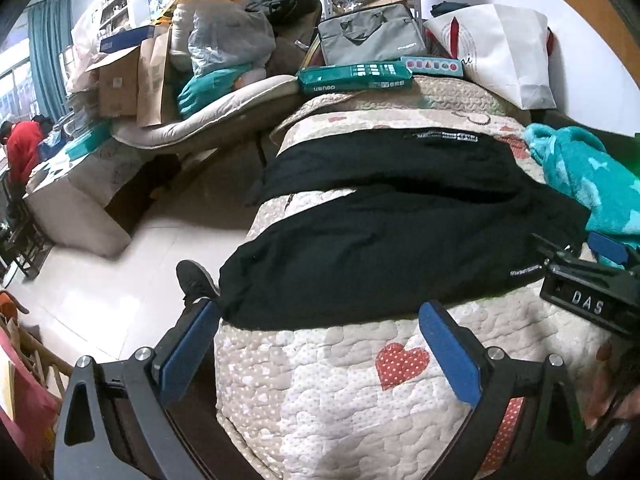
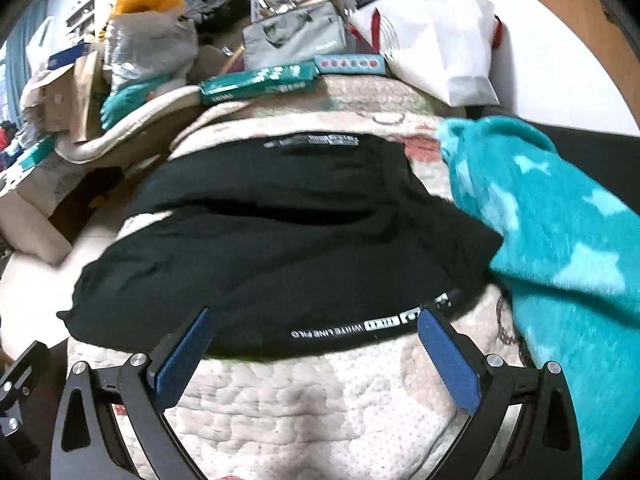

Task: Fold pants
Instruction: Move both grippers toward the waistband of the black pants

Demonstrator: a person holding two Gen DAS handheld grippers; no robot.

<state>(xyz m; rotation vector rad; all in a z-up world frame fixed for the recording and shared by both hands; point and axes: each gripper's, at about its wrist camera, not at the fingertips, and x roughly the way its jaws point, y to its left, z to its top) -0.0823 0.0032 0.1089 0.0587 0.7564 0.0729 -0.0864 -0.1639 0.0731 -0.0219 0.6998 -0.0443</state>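
Observation:
Black pants (image 1: 392, 232) lie spread across a quilted bed cover (image 1: 320, 392), their two legs side by side and white lettering near the hem. They also show in the right wrist view (image 2: 288, 248). My left gripper (image 1: 320, 320) is open and empty, just short of the near edge of the pants at the bed's left corner. My right gripper (image 2: 316, 324) is open and empty, its fingers at the near lettered edge of the pants. The right gripper also shows at the right edge of the left wrist view (image 1: 592, 264).
A teal star blanket (image 2: 560, 248) lies on the bed's right side, touching the pants. Green boxes (image 1: 356, 76), a grey bag (image 1: 368, 36) and a white paper bag (image 1: 504, 48) crowd the far end. The floor (image 1: 120, 280) drops off on the left, with a shoe (image 1: 196, 280) near the bed.

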